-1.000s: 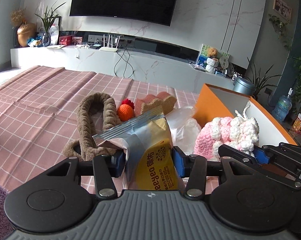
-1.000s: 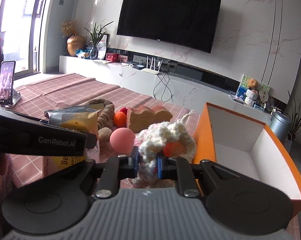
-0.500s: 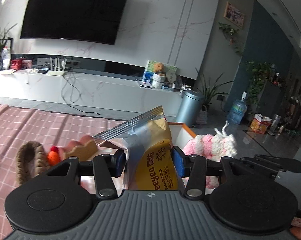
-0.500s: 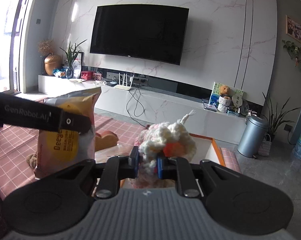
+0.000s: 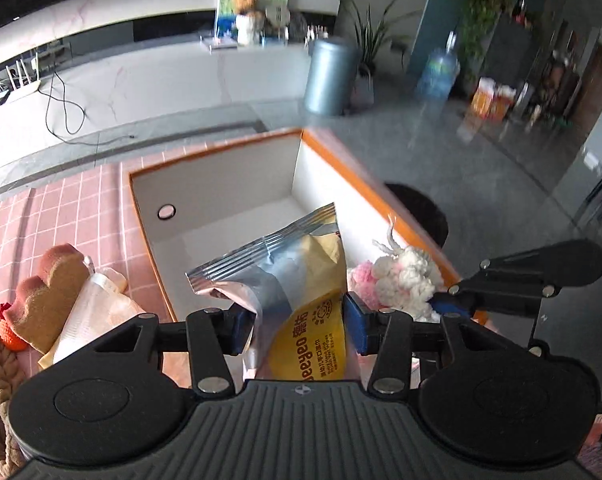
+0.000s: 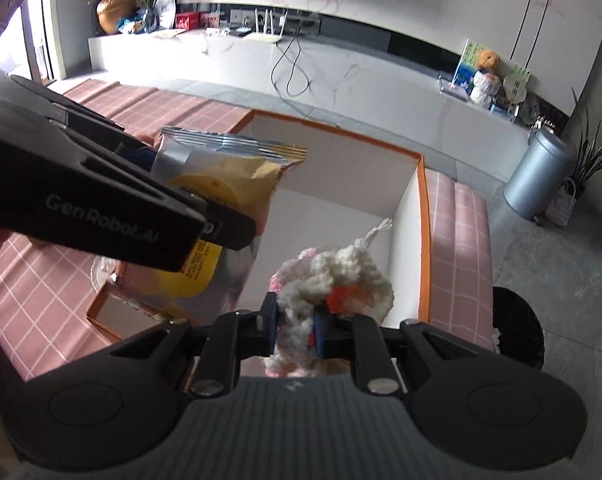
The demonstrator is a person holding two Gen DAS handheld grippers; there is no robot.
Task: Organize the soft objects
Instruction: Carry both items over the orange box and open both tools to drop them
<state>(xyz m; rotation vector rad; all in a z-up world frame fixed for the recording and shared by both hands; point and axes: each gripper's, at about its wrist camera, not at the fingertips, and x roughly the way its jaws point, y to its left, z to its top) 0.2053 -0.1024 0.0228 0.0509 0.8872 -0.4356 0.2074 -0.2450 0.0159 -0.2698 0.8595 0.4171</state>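
Snack bag (image 5: 301,280): glossy crinkled foil, silver seam, yellow print. Knitted toy (image 6: 333,280): chunky woolly yarn, pink and white. Box (image 5: 221,196): matt white inside, smooth orange rim. Tablecloth (image 6: 457,240): pink checked cloth. Bin (image 6: 537,176): brushed metal.

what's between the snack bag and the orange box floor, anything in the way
Nothing visible. The snack bag, clamped in the left gripper, hangs over the orange box, whose white floor looks bare. The knitted toy hangs beside it in the right gripper.
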